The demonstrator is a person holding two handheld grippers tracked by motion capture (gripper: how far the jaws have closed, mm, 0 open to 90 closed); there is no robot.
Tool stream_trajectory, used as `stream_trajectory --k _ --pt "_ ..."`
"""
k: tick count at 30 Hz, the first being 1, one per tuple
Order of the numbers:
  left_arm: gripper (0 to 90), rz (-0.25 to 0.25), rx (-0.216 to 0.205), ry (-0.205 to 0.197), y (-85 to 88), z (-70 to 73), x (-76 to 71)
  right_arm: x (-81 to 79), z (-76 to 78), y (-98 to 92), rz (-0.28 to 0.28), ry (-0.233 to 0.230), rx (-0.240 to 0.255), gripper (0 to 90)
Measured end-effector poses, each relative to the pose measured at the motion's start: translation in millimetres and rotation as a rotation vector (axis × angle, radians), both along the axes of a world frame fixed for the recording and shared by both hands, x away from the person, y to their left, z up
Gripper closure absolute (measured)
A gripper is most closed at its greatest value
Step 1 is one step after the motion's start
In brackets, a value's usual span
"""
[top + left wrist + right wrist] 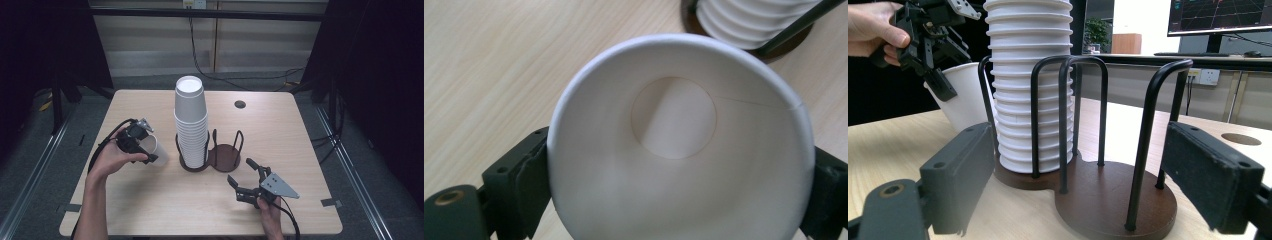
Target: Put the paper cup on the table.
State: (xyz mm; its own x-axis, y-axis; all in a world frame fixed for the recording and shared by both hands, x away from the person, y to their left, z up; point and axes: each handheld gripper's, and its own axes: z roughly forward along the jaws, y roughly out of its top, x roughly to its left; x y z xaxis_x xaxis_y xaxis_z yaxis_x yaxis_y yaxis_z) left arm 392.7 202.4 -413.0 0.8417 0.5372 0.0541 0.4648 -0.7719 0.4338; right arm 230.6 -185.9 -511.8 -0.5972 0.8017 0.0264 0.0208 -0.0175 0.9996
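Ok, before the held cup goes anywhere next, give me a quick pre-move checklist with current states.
1. Single paper cup clamped between the jaws of the left hand-held gripper: ok.
2. Cup undeformed, rim round: ok.
3. Cup's inside free of contents: ok.
4. Stack of cups upright in the holder's left bay: ok.
5. Right bay of the cup holder free to take a cup: ok.
6. Right hand-held gripper open, off the holder: ok.
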Motion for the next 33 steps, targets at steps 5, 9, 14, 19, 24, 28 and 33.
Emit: stream_trajectory --k 5,9,14,19,24,28,33 --pt "8.8 -0.017 0.081 0.014 -2.9 3.4 2.1 0.0 0.0 0.0 0.0 0.0 0.0 13.2" --pt "8.7 -0.037 0.104 0.026 -6.7 0.3 2.5 0.0 0.0 0.0 0.0 0.0 0.0 13.1" --pt "7.8 -0.049 0.125 0.016 -11.8 -2.0 5.0 0.0 0.0 0.1 0.0 0.001 0.001 13.1" --pt "7.6 -0.06 0.209 0.024 -20.2 -1.1 9.3 -0.1 0.0 0.0 0.0 0.0 0.0 13.1" --pt "6.8 -0.064 0.21 0.025 -25.3 -2.5 12.5 -0.1 0.0 0.1 0.0 0.0 0.0 13.1" --pt "6.1 -0.067 0.189 0.028 -26.0 -5.4 14.6 -0.2 0.0 0.1 -0.001 0.0 0.001 13.1" --pt "4.9 -0.079 0.148 0.026 -26.3 -12.2 14.7 -0.2 0.0 0.1 -0.001 -0.001 0.0 13.0"
